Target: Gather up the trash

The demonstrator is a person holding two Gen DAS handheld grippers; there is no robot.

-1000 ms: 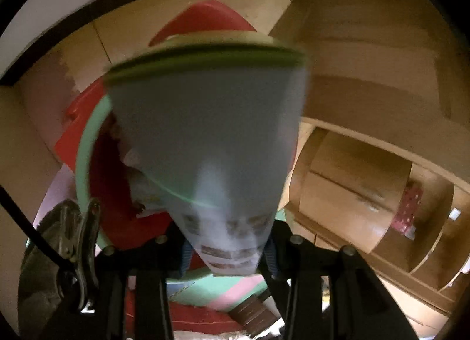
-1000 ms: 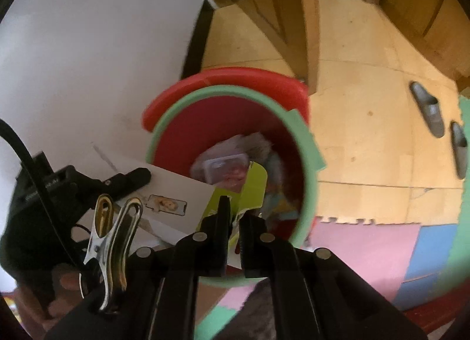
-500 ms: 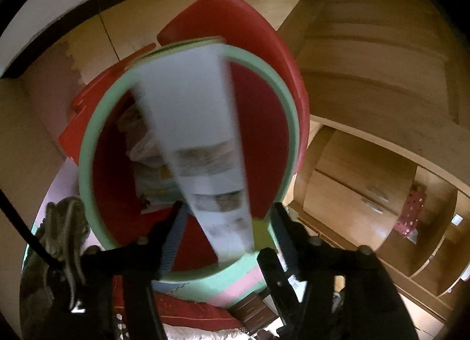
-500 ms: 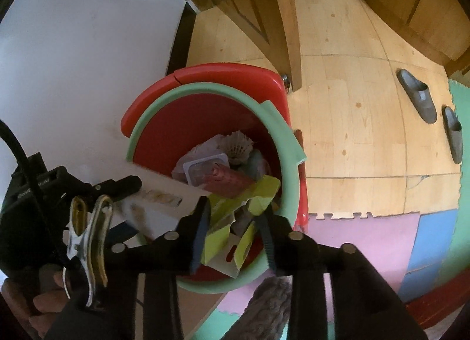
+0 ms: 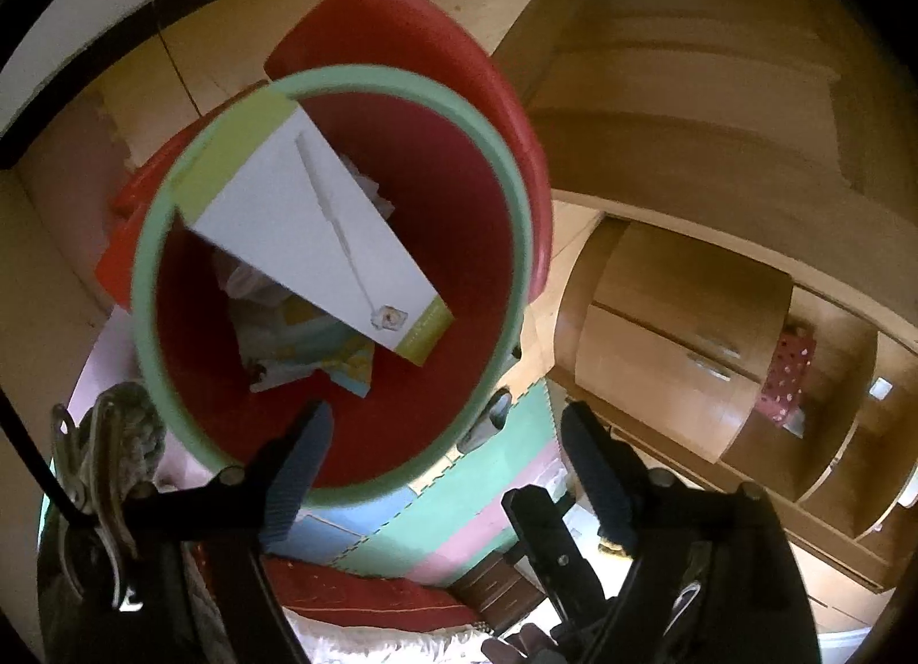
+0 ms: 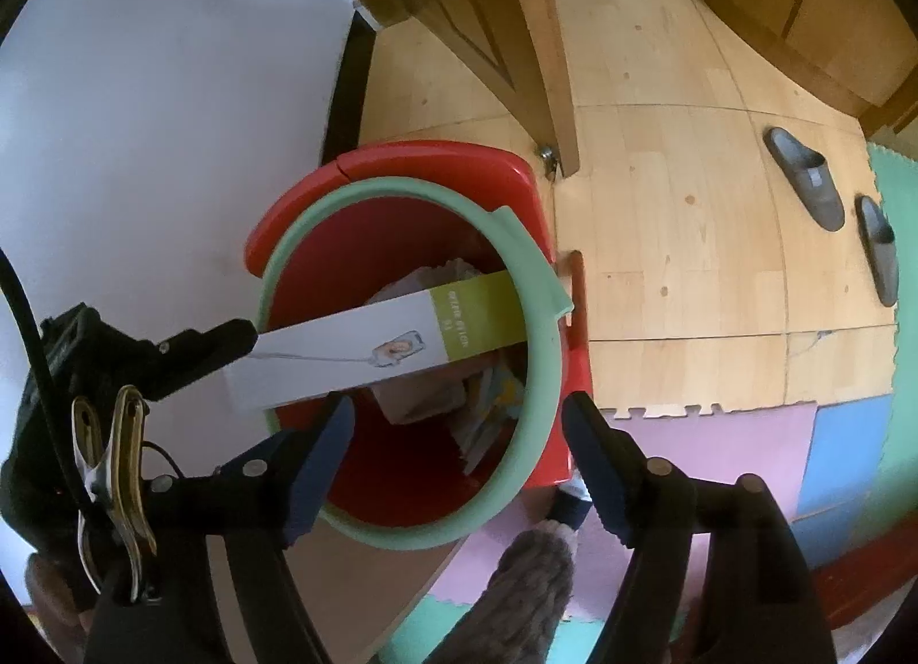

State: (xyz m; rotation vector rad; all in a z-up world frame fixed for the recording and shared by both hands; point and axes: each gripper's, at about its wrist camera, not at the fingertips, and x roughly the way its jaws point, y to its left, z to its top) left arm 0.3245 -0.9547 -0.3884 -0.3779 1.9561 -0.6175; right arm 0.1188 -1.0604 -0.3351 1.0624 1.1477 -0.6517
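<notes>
Your red bin with its pale green rim fills the middle of both wrist views, standing on the wooden floor close to the white wall at ten o'clock in the right view. The foam mat in pink, blue and green tiles lies from four to six o'clock there. Wooden cabinets take up the three o'clock side of the left view.

The long white box with lime-green ends lies slanted across the bin's mouth, one end over the rim at ten o'clock in the left view, the other pointing to five o'clock over the crumpled wrappers and paper at the bottom. In the right view it runs from eight o'clock towards two o'clock.

Two grey slippers sit on the floor at two to three o'clock in the right view.

Your left gripper is released and its jaws are opening, nothing between them; the box lies beyond the fingertips. Your right gripper is likewise released, jaws opening, empty, held above the bin's near rim.
</notes>
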